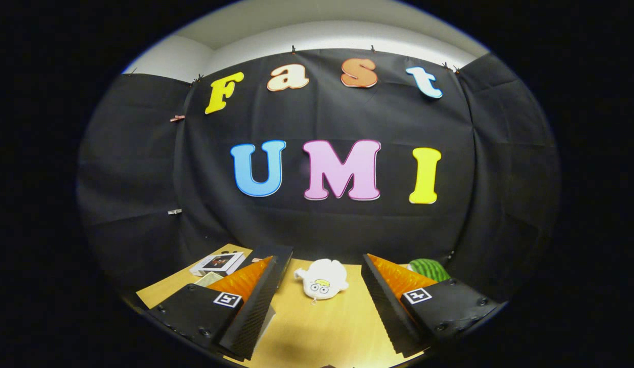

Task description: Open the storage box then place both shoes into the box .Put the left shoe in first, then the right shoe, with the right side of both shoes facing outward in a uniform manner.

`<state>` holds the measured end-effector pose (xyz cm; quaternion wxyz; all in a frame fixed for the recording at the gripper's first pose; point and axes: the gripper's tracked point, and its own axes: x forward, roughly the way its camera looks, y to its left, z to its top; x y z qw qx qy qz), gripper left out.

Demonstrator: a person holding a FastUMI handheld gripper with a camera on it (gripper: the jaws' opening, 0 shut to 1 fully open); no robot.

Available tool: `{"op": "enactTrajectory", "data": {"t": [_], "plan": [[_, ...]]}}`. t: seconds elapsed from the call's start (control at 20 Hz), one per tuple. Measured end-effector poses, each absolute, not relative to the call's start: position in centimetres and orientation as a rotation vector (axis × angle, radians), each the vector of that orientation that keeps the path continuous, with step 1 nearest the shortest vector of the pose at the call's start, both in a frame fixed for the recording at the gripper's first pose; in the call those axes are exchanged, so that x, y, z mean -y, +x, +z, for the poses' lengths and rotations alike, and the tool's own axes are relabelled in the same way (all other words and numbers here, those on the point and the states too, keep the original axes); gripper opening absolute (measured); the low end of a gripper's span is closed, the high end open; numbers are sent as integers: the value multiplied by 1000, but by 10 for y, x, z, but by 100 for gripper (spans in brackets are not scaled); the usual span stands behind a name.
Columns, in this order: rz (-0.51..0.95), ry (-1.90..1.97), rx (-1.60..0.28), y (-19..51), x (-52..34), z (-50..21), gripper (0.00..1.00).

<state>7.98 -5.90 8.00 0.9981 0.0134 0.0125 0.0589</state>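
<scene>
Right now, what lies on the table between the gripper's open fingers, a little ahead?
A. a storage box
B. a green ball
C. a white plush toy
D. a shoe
C: the white plush toy lies on the table between the open gripper fingers.

**Count of things on the worktop**

One wooden worktop (317, 327). One white soft toy (322, 278) at the lower middle of the frame. One small flat box (217, 263) at the lower left. One green striped ball-like thing (429, 268) at the lower right, partly hidden. One pair of tongs (322, 301), with two fingers standing wide apart.
</scene>
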Motion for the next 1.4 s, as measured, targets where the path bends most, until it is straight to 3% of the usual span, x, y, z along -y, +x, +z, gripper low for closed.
{"op": "enactTrajectory", "data": {"t": [0.6, 1.4], "plan": [[13, -36, 31, 41, 186, 37, 98], [71, -2, -8, 49, 156, 11, 96]]}}
